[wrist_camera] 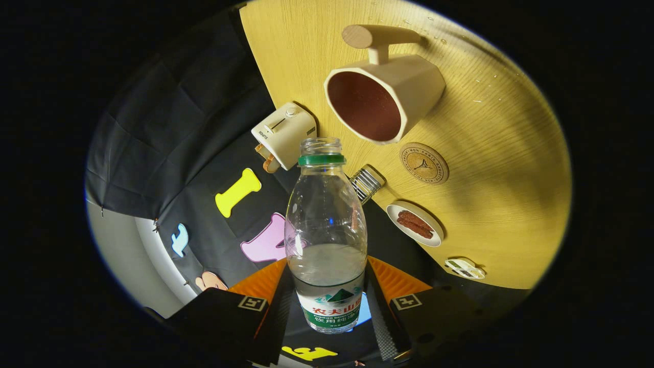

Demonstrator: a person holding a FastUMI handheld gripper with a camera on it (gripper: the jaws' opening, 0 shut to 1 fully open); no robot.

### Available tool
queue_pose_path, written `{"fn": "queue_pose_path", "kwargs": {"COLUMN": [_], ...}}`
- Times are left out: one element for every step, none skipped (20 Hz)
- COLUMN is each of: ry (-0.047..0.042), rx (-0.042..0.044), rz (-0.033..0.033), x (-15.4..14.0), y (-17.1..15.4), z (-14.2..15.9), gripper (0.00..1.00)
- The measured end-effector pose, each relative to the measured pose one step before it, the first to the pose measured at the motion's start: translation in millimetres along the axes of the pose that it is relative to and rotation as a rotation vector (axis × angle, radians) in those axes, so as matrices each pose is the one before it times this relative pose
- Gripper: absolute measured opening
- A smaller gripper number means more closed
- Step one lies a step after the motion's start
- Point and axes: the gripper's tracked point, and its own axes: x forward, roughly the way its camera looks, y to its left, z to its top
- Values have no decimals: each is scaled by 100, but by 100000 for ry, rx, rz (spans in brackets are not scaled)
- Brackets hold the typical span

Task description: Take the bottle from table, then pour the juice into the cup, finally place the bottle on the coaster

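Observation:
My gripper [327,301] is shut on a clear plastic bottle [325,225], both fingers pressing its labelled lower body. The bottle has a green neck ring and no cap, and it is partly filled with clear liquid. The whole view is rolled, so the wooden table [490,153] appears tilted. Just beyond the bottle's open mouth stands a beige cup [383,99] with a brown inside and a wooden peg handle; its opening faces the bottle. A round cork coaster [424,163] lies on the table beside the cup, to the right of the bottle's neck.
A cream toaster [284,134] sits at the table's edge left of the bottle's mouth. A small striped glass [367,182], a white dish of brown sausages [414,224] and a small patterned object [464,268] line the table's edge. Water drops dot the table past the cup.

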Motion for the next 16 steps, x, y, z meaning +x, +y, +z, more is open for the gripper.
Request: {"fn": "queue_pose_path", "kwargs": {"ry": [-229, -241, -354, -442, -338, -124, 58, 193, 279, 311, 336, 658, 970, 1278, 852, 995], "rx": [-69, 181, 142, -79, -251, -622, -1425, -2561, -4355, -4892, -6487, -5901, -6331, -7849, -7028, -7848], "rz": [-103, 13, 36, -1, -86, -173, -472, -834, -609, -379, 325, 312, 91, 348, 482, 1116], "x": [-8, 17, 24, 50, -9, -30, -24, -79, -123, -188, -305, -149, -143, -46, -100, -31], "y": [47, 28, 60, 64, -7, -55, -171, -407, -397, -364, -156, -120, -281, -154, 47, 52], "z": [103, 117, 6, 48, 49, -26, -117, -126, -156, -203, -199, -201, -457, -315, -303, -341], "gripper": [73, 73, 73, 74, 74, 74, 74, 73, 73, 73, 73, 73, 73, 73, 73, 73]}}
